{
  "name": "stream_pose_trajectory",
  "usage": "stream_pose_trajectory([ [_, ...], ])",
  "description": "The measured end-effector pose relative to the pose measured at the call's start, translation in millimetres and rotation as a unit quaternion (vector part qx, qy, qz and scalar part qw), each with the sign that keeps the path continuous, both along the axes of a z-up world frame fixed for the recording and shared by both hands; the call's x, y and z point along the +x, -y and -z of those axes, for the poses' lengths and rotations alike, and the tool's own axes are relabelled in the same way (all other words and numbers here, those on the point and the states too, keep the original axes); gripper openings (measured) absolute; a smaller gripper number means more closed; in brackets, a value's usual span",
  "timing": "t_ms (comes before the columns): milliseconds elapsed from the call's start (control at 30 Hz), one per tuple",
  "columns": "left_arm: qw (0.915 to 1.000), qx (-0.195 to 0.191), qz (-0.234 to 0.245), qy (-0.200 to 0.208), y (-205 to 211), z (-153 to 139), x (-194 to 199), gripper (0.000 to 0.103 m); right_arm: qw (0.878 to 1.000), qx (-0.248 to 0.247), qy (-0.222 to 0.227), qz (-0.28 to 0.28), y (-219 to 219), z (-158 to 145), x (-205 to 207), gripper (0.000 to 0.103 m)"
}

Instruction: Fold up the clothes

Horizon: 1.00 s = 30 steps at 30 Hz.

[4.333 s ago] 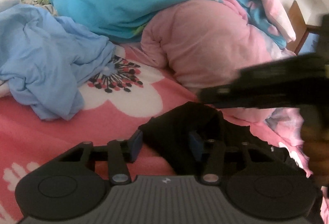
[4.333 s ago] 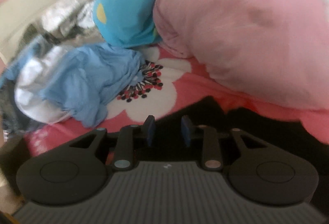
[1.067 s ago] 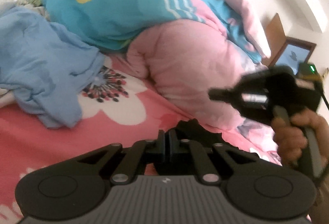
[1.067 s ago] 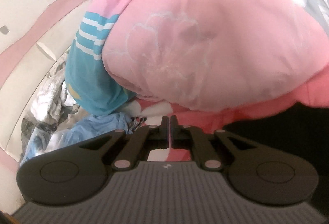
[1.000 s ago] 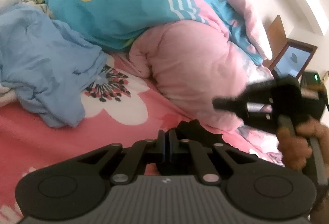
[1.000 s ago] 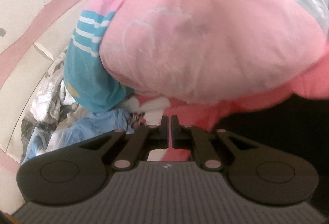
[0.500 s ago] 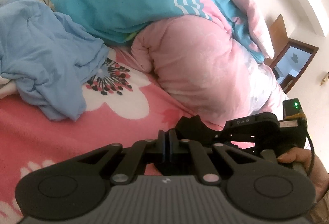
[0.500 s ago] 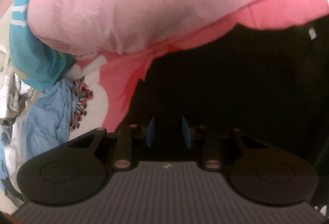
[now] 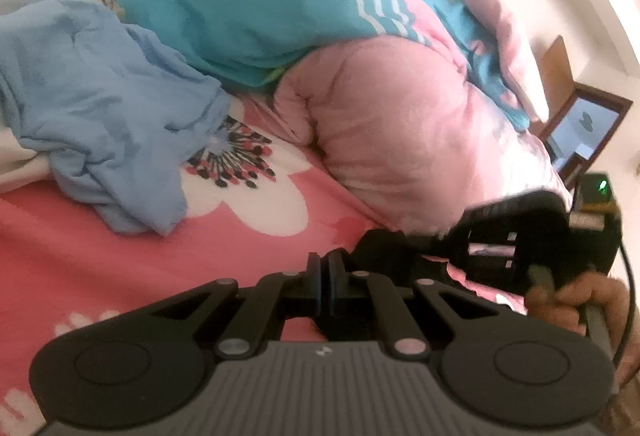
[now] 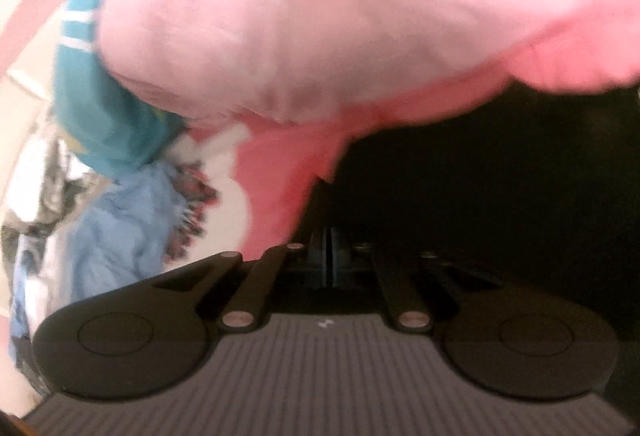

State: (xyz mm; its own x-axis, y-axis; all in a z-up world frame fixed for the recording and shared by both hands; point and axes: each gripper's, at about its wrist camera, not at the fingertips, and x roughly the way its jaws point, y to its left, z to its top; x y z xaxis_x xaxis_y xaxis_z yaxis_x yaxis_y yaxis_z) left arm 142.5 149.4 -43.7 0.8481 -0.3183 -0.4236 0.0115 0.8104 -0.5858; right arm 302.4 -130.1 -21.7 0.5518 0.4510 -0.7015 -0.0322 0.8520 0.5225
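Light blue shirt (image 9: pixel 100 108) crumpled at left on the pink floral bedsheet (image 9: pixel 100 256), left gripper (image 9: pixel 323 276) clamped on the black garment (image 9: pixel 380 248) at centre, right gripper (image 10: pixel 329 256) pinched shut on the same dark cloth, pink quilt (image 9: pixel 400 132) bunched behind.

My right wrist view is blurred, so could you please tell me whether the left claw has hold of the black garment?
Observer: Yes, the left claw is shut on a raised fold of the black garment.
Operator: Thank you. Where does my right claw sit relative to it?
Observer: In the left wrist view, the right claw meets the same garment just to the right of the left claw.
Operator: Can you tell whether its unit is powered?
Observer: A green light glows on its body, above the hand gripping the handle.
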Motion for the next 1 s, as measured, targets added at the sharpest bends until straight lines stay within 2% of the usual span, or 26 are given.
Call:
stream_pose_trajectory([
  [167, 0.9996, -0.019, -0.022, -0.002, -9.5, 0.3, -0.8, 0.004, 0.998, -0.001, 0.064, -0.029, -28.8, -28.6, 19.2, 0.001],
  [367, 0.998, -0.037, -0.052, -0.002, -22.6, -0.9, -5.0, 0.004, 0.992, -0.016, 0.099, -0.083, -80.5, -32.5, 48.2, 0.001],
  [533, 0.9962, -0.053, -0.067, -0.015, -32.3, 2.6, -7.8, 0.004, 0.987, -0.032, 0.094, -0.124, -115.8, -16.0, 67.9, 0.001],
  [800, 0.9925, -0.082, -0.084, -0.034, -43.4, 9.8, -14.3, 0.004, 0.982, -0.014, 0.078, -0.17, -136.2, 15.3, 71.4, 0.001],
  [1000, 0.9835, -0.134, -0.102, -0.066, -57.4, 24.3, -17.0, 0.005, 0.983, 0.005, 0.059, -0.171, -146.9, 34.9, 79.8, 0.003],
])
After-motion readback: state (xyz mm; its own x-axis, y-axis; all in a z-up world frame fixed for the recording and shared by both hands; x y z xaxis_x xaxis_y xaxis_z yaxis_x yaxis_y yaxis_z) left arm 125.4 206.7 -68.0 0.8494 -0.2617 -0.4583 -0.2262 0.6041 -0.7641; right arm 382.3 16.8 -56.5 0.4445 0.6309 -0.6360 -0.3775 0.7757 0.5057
